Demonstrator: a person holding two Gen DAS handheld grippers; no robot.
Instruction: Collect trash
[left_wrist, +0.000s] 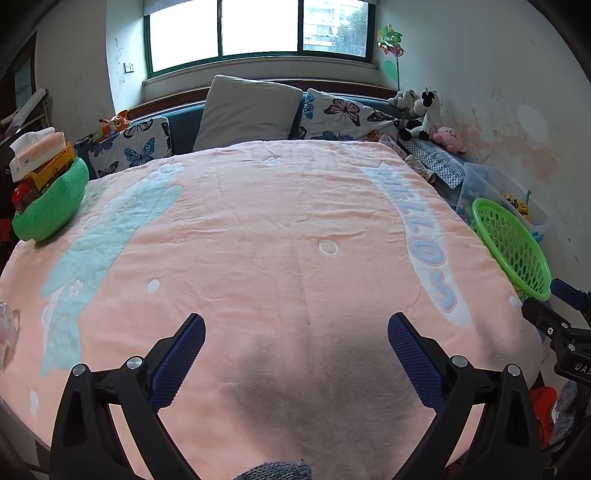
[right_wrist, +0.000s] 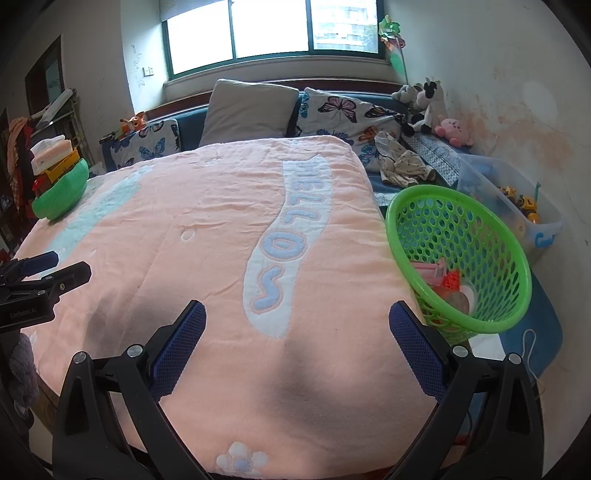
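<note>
Over the bed's wide pink fleece blanket (left_wrist: 280, 229) with its pale "HELLO" lettering, I hold both grippers spread wide and empty: left gripper (left_wrist: 296, 328), right gripper (right_wrist: 297, 315). Beside the bed's right edge, the perforated green plastic basket (right_wrist: 491, 236) sits tilted, with pink and red trash scraps (right_wrist: 443, 277) lying inside. At the blanket's left edge, a crumpled whitish plastic wrapper (left_wrist: 7, 328) shows only partly in the left wrist view.
</note>
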